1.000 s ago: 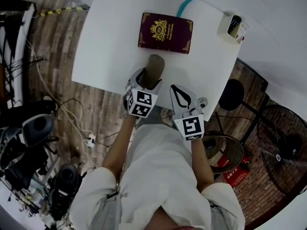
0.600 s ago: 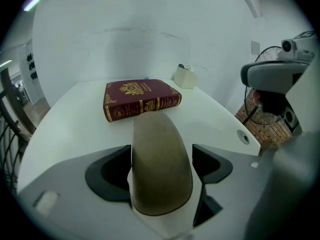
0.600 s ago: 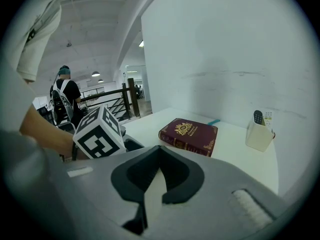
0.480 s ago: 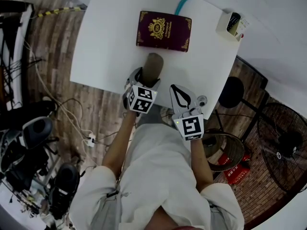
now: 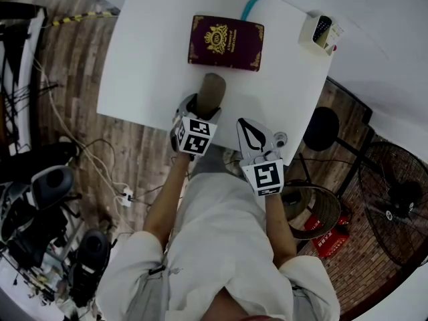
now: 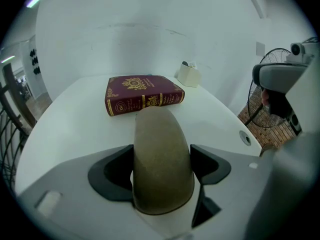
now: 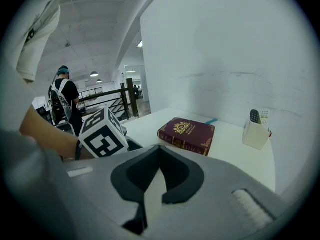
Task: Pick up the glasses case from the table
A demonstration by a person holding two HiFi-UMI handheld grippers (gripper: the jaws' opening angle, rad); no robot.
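Observation:
The olive-brown glasses case (image 5: 212, 91) lies near the front edge of the white table (image 5: 150, 52). My left gripper (image 5: 200, 107) straddles its near end. In the left gripper view the case (image 6: 160, 129) fills the gap between the dark pads (image 6: 117, 166), which touch both its sides while the jaws are closing. My right gripper (image 5: 252, 127) hovers at the table's front edge, right of the case. Its jaws are shut with nothing in them (image 7: 159, 149).
A maroon book (image 5: 225, 42) with gold print lies just beyond the case. A white holder (image 5: 319, 35) with a remote stands at the far right corner. A teal strip (image 5: 256, 5) is behind the book. A stool (image 5: 324, 131), a fan (image 5: 394, 206) and cables are on the floor.
The left gripper has edged slightly further along the case. The right gripper has stayed where it was.

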